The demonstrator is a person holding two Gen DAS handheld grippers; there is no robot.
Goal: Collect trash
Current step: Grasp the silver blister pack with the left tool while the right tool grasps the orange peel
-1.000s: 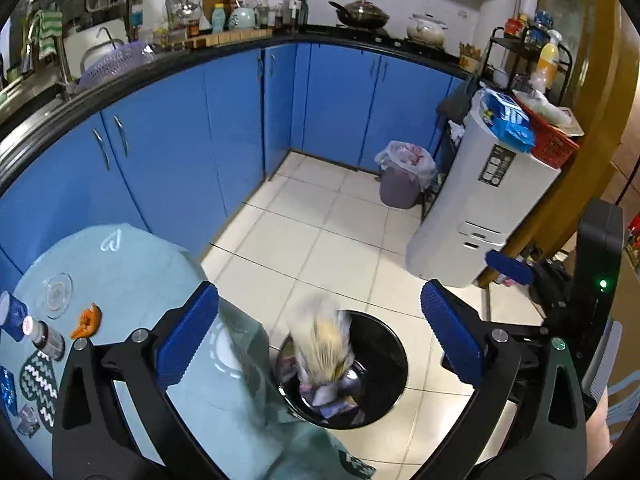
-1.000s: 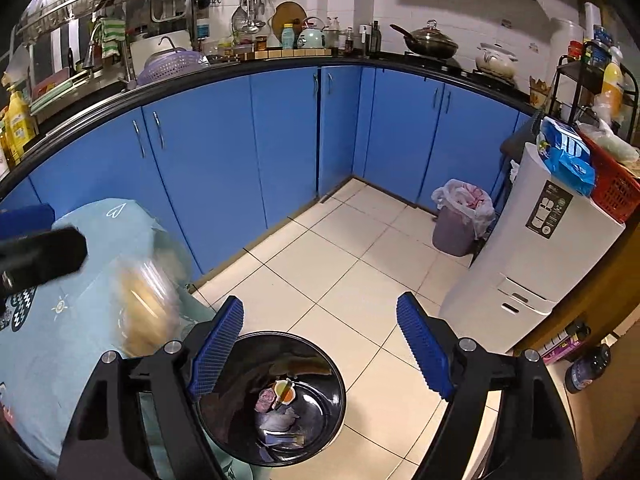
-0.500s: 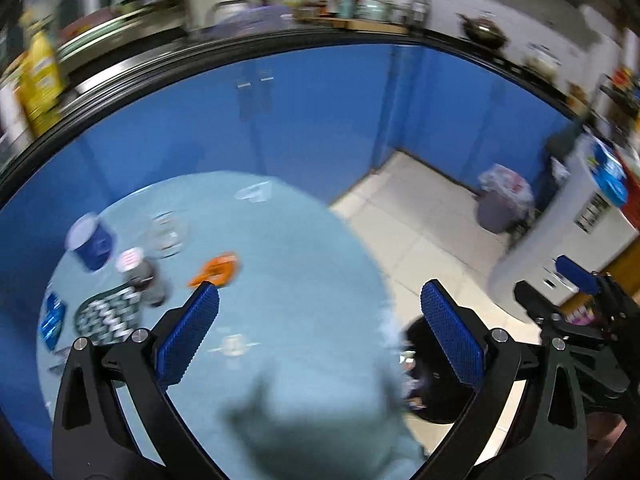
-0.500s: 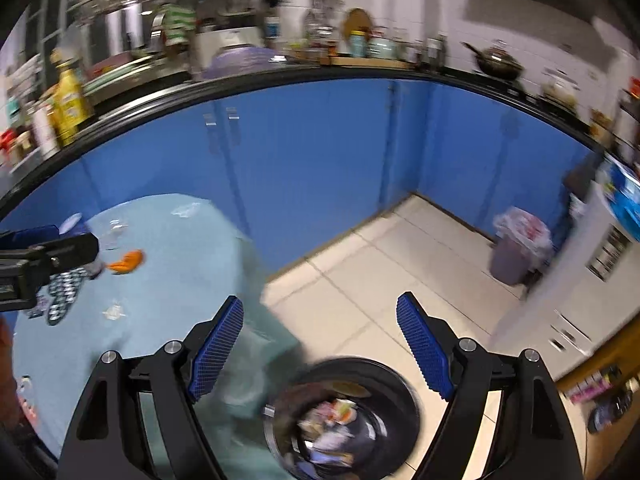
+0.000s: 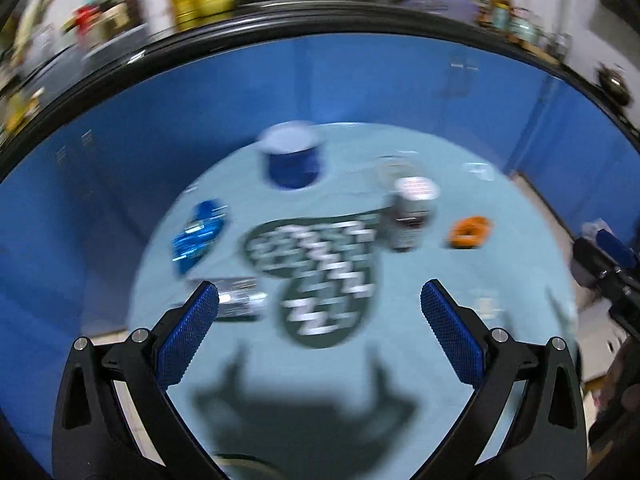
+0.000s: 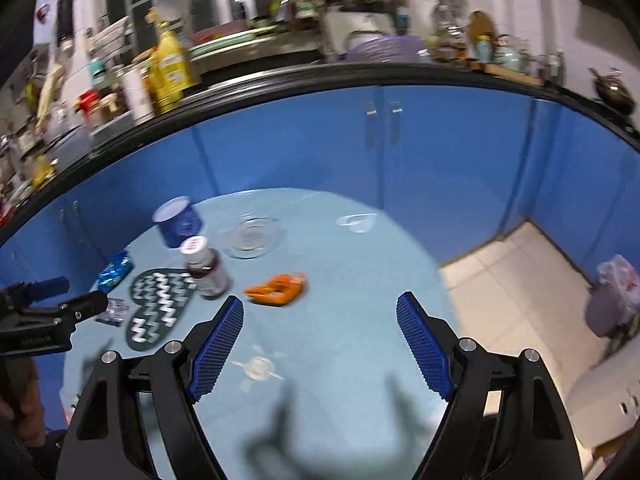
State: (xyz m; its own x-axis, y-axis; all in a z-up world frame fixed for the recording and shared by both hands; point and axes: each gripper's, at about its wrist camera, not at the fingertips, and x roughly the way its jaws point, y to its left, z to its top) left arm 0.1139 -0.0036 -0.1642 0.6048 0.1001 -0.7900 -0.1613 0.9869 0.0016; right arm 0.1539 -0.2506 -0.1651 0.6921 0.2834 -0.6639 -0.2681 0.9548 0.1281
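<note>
Both grippers hover over a round table with a light blue cloth (image 6: 340,264). My left gripper (image 5: 319,332) is open and empty above a dark green zigzag mat (image 5: 320,272). My right gripper (image 6: 320,344) is open and empty. Ahead of it lies an orange wrapper (image 6: 278,284), also in the left wrist view (image 5: 468,232). A blue foil wrapper (image 5: 198,236) and a clear crumpled wrapper (image 5: 240,300) lie at the table's left. A small white scrap (image 6: 258,366) lies between my right fingers. The left view is blurred.
A blue cup (image 6: 178,222), a capped brown bottle (image 6: 208,268), a glass dish (image 6: 252,236) and a clear plastic piece (image 6: 356,222) stand on the table. Blue cabinets (image 6: 320,148) curve behind. A lined grey bin (image 6: 612,296) stands on the tiled floor at right.
Both grippers have swung left from the black floor bin to over the table. The trash that fell into the bin is out of view. Both stay open.
</note>
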